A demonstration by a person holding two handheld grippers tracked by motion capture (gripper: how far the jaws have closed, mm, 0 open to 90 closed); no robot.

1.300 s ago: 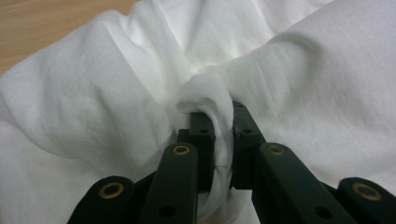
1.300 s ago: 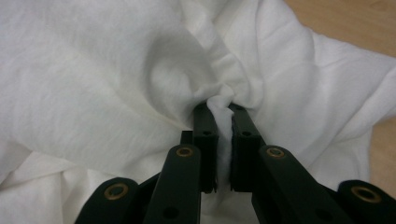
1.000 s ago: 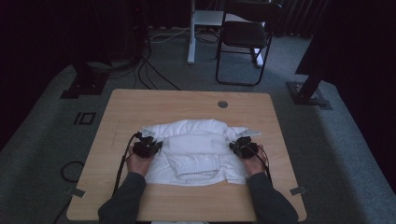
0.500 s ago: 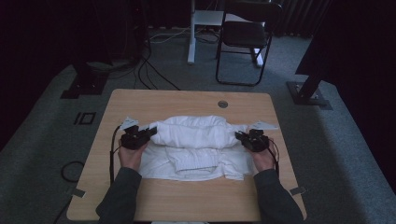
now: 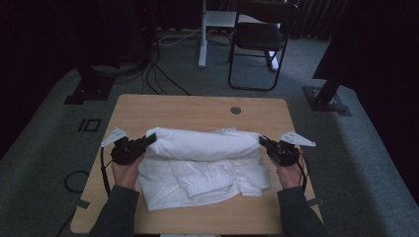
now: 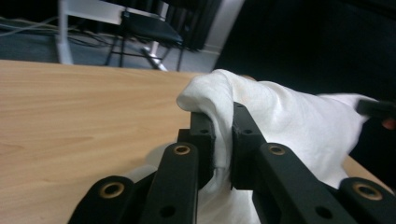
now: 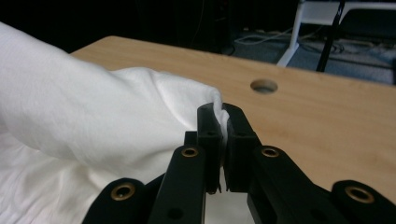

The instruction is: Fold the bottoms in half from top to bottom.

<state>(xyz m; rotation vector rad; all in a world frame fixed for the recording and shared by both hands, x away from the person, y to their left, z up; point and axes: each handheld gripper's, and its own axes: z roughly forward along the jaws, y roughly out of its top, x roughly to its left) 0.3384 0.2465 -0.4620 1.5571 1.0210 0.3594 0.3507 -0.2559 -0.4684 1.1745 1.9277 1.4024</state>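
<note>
Wooden table (image 5: 197, 106), dark studio floor: white garment (image 5: 202, 163) mid-fold.
Garment lies toward near edge. Left gripper (image 5: 148, 140) and right gripper (image 5: 263, 142) each clamped on an end of the raised far fold; judged about halfway, fold not laid down.
</note>
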